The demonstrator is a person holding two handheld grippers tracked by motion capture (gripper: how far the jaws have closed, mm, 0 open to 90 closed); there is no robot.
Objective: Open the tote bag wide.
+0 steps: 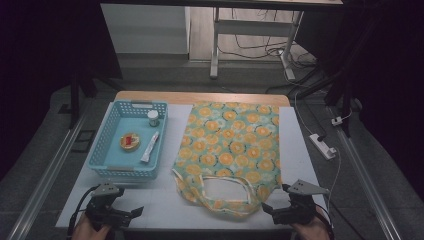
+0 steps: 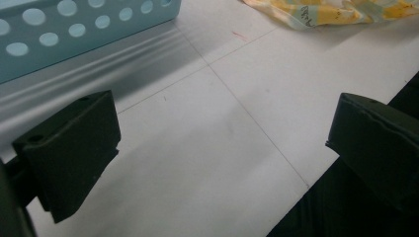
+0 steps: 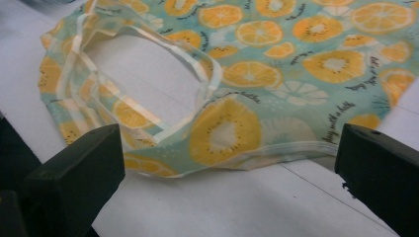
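Both of my hand-held grippers, left hand-held gripper (image 1: 134, 212) and right hand-held gripper (image 1: 266, 208), hover spread wide at the bench (image 1: 170, 200) near edge, the orange-print bag (image 1: 231, 150) lying flat just ahead of the right one, so I should probably pinch its looped handle (image 3: 148, 74) low and squarely.

Both black grippers carry grey three-cornered plates, trailing cables and blocky fingers (image 2: 69, 148).
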